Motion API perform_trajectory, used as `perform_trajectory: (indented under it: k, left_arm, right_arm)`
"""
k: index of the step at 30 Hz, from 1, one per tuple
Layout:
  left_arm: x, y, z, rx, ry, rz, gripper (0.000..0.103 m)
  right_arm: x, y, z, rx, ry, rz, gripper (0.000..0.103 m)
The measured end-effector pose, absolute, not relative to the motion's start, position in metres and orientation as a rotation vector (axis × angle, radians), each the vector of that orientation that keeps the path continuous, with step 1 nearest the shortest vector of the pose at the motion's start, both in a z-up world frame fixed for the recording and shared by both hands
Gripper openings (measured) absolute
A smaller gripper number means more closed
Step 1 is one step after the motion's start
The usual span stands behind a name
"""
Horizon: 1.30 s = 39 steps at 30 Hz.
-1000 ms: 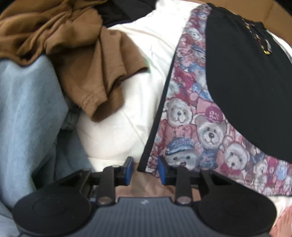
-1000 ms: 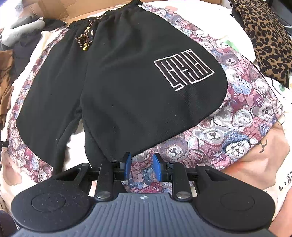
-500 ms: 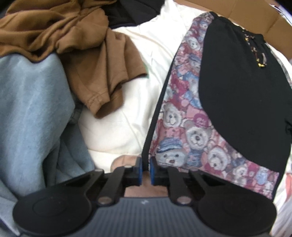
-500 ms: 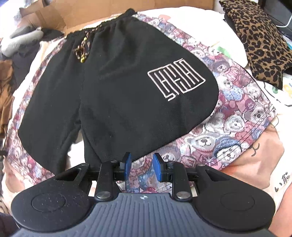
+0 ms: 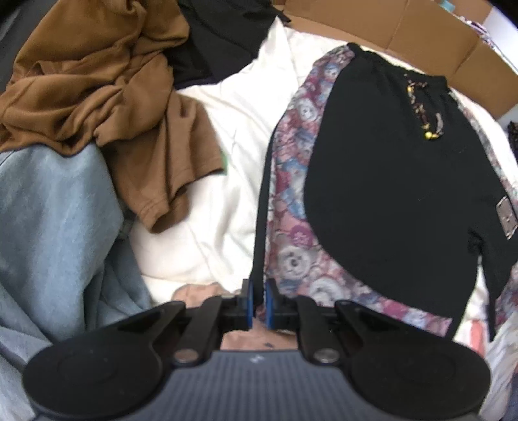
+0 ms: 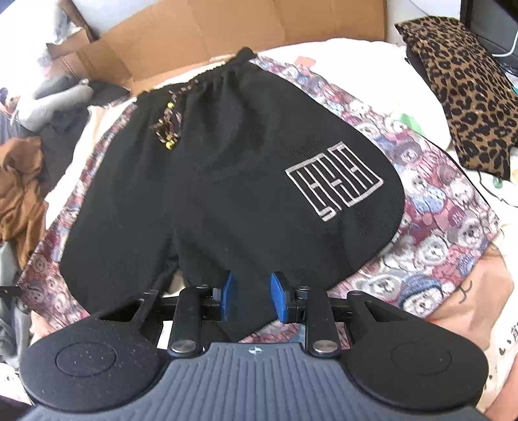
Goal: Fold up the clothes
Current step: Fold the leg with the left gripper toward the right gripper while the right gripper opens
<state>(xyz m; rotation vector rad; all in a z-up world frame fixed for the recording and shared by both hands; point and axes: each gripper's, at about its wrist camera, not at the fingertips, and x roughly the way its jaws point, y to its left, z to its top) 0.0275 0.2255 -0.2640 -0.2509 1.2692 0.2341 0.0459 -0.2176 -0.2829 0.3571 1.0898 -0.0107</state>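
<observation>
Black shorts (image 5: pixel 388 181) with teddy-bear print side panels, a white logo and a beaded drawstring lie flat on white bedding (image 5: pixel 233 129). In the left wrist view my left gripper (image 5: pixel 258 304) is shut on the black edge at the near left corner of the shorts' leg. The right wrist view shows the shorts (image 6: pixel 242 181) spread out ahead. My right gripper (image 6: pixel 253 296) stands open, and the black hem of the inner leg lies between its blue fingers (image 6: pixel 228 296). The fabric below the pads is hidden by the gripper body.
A crumpled brown shirt (image 5: pixel 113 97) and light blue denim (image 5: pixel 55 226) lie left of the shorts, with dark clothes (image 5: pixel 220 32) behind. Flattened cardboard (image 6: pixel 226 29) stands at the back. A leopard-print cloth (image 6: pixel 469 97) lies at the far right.
My left gripper closed on the shorts' left edge and then drew back a little. My right gripper moved forward, so the black hem now sits between its fingers.
</observation>
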Motion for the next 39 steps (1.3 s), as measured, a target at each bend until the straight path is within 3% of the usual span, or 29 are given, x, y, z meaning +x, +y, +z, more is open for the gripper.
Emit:
perform_trajectory:
  k: [25,30,34,39]
  left_arm:
    - [0.071,0.145,-0.231,-0.33,1.241,0.148,0.008]
    - [0.084,0.129,-0.234,-0.357,1.245,0.136,0.008]
    - [0.093,0.119,-0.236,-0.375,1.244,0.122,0.008]
    - [0.102,0.109,-0.235,-0.406,1.235,0.105,0.008]
  right_arm:
    - [0.065,-0.175,-0.272,0.376,1.017,0.203,0.037]
    - [0.07,-0.166,-0.274,0.397,1.007,0.252,0.047]
    - [0.075,-0.155,-0.276,0.414,0.992,0.301,0.048]
    - [0.082,-0.139,-0.278,0.443,0.984,0.374,0.059]
